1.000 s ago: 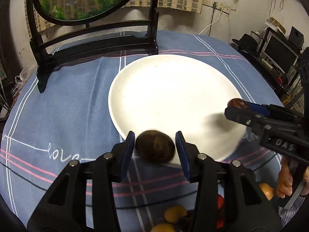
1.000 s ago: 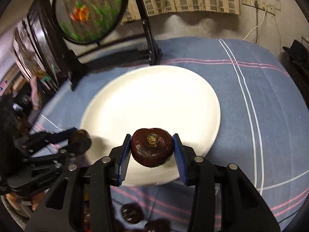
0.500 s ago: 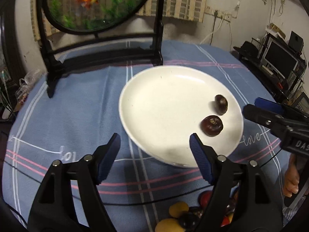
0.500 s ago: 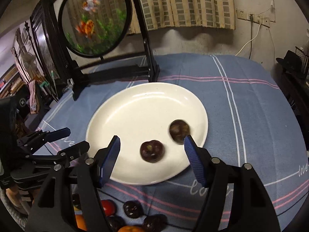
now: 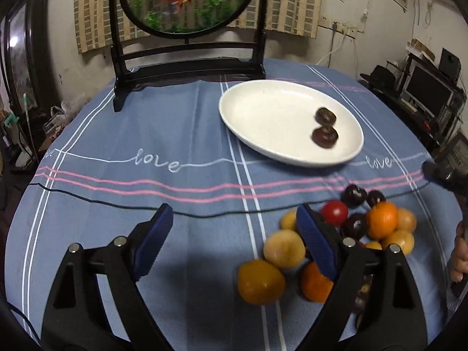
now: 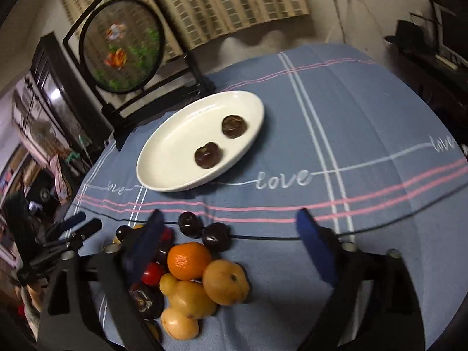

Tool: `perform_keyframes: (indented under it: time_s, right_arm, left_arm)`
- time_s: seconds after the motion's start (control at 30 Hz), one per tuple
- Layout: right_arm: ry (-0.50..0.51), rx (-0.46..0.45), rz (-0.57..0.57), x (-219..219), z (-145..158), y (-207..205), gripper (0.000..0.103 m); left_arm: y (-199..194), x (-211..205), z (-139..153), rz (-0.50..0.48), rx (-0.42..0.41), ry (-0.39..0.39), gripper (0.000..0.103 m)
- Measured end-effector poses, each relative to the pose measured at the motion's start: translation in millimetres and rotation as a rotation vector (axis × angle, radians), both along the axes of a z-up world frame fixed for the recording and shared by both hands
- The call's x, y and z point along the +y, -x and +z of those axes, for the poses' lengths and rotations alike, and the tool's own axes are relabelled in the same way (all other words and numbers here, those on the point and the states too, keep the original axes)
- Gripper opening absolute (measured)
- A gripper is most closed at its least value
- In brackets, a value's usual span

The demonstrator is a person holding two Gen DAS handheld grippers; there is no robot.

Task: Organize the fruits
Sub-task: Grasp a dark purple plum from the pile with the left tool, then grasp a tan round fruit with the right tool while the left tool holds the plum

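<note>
A white plate on the blue cloth holds two dark brown fruits, side by side. A heap of fruit lies near the table's front: yellow ones, an orange, a red one and several dark ones. My left gripper is open and empty, above the cloth left of the heap. My right gripper is open and empty, above the heap's right side. The right gripper's tip shows in the left view.
A black-framed round goldfish screen stands behind the plate at the table's far edge. Furniture and a monitor stand off the table to the right. The cloth carries pink stripes and the word love.
Both grippers let their dark fruits go onto the plate, opened wide and drew back toward the table's front, so the fruit heap came into view.
</note>
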State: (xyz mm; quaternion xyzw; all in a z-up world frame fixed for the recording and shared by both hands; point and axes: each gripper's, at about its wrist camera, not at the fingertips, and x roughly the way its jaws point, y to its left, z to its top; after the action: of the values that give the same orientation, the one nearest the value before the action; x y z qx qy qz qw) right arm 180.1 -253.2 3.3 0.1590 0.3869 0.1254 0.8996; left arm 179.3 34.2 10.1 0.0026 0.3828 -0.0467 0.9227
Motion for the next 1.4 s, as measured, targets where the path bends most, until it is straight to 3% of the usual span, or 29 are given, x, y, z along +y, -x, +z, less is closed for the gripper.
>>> perform_keyframes:
  time_s: [0.17, 0.27, 0.37, 0.53, 0.63, 0.77, 0.9, 1.17, 1.4]
  right_arm:
    - [-0.059, -0.022, -0.045, -17.9, 6.9, 7.1, 0.096]
    - [-0.047, -0.014, -0.041, -16.7, 6.1, 5.2, 0.096]
    - [-0.054, -0.008, -0.03, -14.8, 5.4, 5.5, 0.096]
    - [-0.041, -0.03, -0.01, -7.9, 10.8, 8.8, 0.096]
    - [-0.028, -0.041, 0.0, -4.2, 12.7, 11.2, 0.096]
    - [-0.022, -0.045, 0.001, -3.3, 13.0, 11.7, 0.096]
    - [-0.023, -0.039, 0.002, -3.1, 12.6, 11.1, 0.096]
    - [-0.027, -0.032, 0.0, -4.9, 11.3, 10.7, 0.096]
    - [-0.022, -0.011, 0.011, -3.2, 4.9, 7.0, 0.096]
  left_arm:
    - [6.2, -17.2, -1.6, -0.076, -0.022, -0.011, 0.089]
    - [6.9, -26.3, -4.5, -0.106, -0.029, -0.026, 0.089]
    - [9.2, -37.2, -6.6, -0.108, -0.059, -0.089, 0.089]
    - [7.8, -46.8, -8.8, -0.143, -0.065, -0.084, 0.087]
    - [6.7, -55.9, -12.0, -0.166, -0.064, -0.105, 0.076]
    - [2.8, -62.9, -18.3, -0.198, -0.035, -0.097, 0.053]
    - [-5.2, -63.6, -25.5, -0.2, 0.001, -0.076, 0.04]
    - [-6.2, -62.1, -28.4, -0.203, 0.025, -0.045, 0.029]
    - [-1.2, -48.3, -16.9, -0.16, 0.004, -0.006, 0.029]
